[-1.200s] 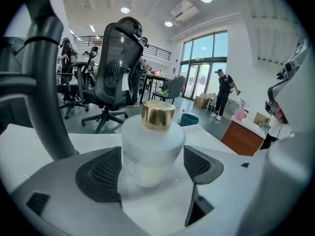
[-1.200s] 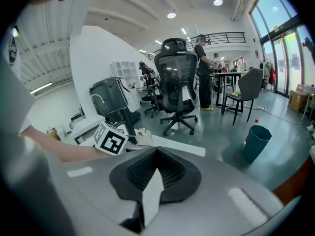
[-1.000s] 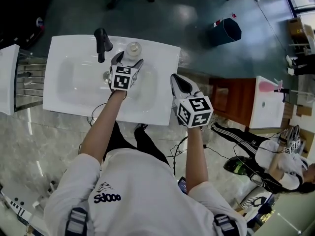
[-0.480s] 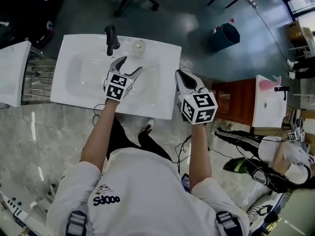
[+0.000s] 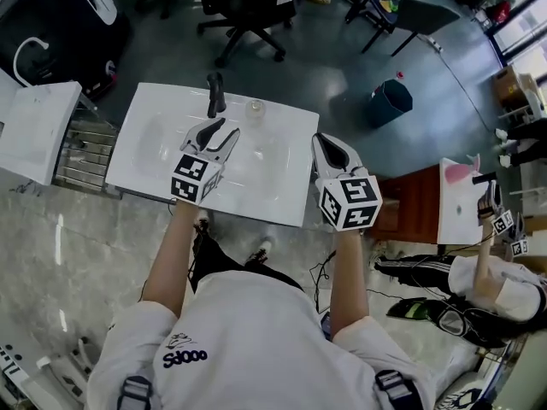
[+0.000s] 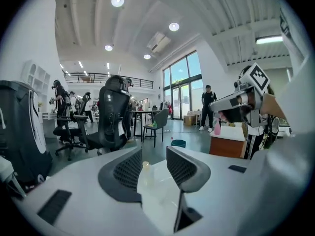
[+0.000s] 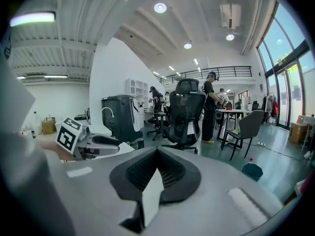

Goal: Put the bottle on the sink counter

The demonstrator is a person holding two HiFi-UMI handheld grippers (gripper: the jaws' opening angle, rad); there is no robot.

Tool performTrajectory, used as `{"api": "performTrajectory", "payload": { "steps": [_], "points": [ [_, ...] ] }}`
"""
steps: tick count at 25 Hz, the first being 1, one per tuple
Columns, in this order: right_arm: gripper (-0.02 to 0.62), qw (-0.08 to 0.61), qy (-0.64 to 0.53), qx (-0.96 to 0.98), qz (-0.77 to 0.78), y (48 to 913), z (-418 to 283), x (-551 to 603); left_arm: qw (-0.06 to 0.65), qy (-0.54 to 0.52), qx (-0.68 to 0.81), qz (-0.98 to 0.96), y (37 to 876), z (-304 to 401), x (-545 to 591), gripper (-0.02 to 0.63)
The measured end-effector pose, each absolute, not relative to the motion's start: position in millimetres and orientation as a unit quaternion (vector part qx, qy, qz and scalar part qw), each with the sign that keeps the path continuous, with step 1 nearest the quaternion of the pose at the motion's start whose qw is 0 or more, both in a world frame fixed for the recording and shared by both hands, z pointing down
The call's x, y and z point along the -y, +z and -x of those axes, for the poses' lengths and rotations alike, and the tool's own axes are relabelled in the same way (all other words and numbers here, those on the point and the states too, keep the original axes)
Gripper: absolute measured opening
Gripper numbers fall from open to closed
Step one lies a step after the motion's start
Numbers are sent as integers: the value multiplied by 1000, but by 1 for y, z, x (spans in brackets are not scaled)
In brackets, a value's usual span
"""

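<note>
A small clear bottle [image 5: 255,108] stands upright on the white sink counter [image 5: 286,173], at the back rim just right of the black faucet [image 5: 215,94]. My left gripper [image 5: 222,128] hovers over the basin, apart from the bottle and nearer to me. Its jaws are closing with a gap still between them and nothing in it. In the left gripper view the bottle [image 6: 145,167] shows beyond the left gripper [image 6: 154,154], through that gap. My right gripper [image 5: 323,139] hangs over the counter's right edge, shut and empty, as the right gripper view confirms for the right gripper [image 7: 157,152].
A second white sink [image 5: 38,131] and a metal rack [image 5: 85,156] stand at the left. Behind the sink are an office chair [image 5: 248,7] and a teal bin [image 5: 391,101]. At the right stands a brown cabinet [image 5: 419,207], and a person [image 5: 479,280] sits on the floor.
My left gripper has let go of the bottle and drawn back toward me, its jaws narrowing. The bottle stays standing beside the faucet. The head view has pulled back.
</note>
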State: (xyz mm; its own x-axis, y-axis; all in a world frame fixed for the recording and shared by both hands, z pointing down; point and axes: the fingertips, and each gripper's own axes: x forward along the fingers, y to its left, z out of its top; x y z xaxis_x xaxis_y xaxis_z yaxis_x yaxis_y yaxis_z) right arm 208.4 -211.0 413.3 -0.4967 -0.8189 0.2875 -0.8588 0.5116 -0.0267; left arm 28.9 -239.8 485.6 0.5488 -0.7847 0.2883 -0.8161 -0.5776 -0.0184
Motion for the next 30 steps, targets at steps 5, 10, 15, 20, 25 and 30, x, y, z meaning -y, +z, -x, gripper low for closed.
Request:
{"api": "performTrajectory", "payload": {
  "steps": [5, 10, 15, 20, 25, 30],
  "points": [
    [9, 112, 51, 870, -477, 388, -195, 203, 22, 121, 452, -883, 445, -22, 220, 129],
    [9, 105, 29, 878, -465, 367, -187, 197, 16, 103, 451, -886, 416, -19, 205, 34],
    [9, 92, 2, 886, -455, 345, -178, 195, -26, 96, 443, -891, 386, -21, 192, 6],
    [9, 94, -15, 896, -435, 331, -164, 189, -39, 86, 449, -888, 355, -16, 186, 6],
    [9, 97, -27, 903, -417, 321, -154, 188, -54, 83, 443, -891, 340, -18, 184, 6],
    [9, 118, -34, 906, -406, 327, -148, 187, -59, 87, 440, -892, 339, -23, 185, 6]
  ]
}}
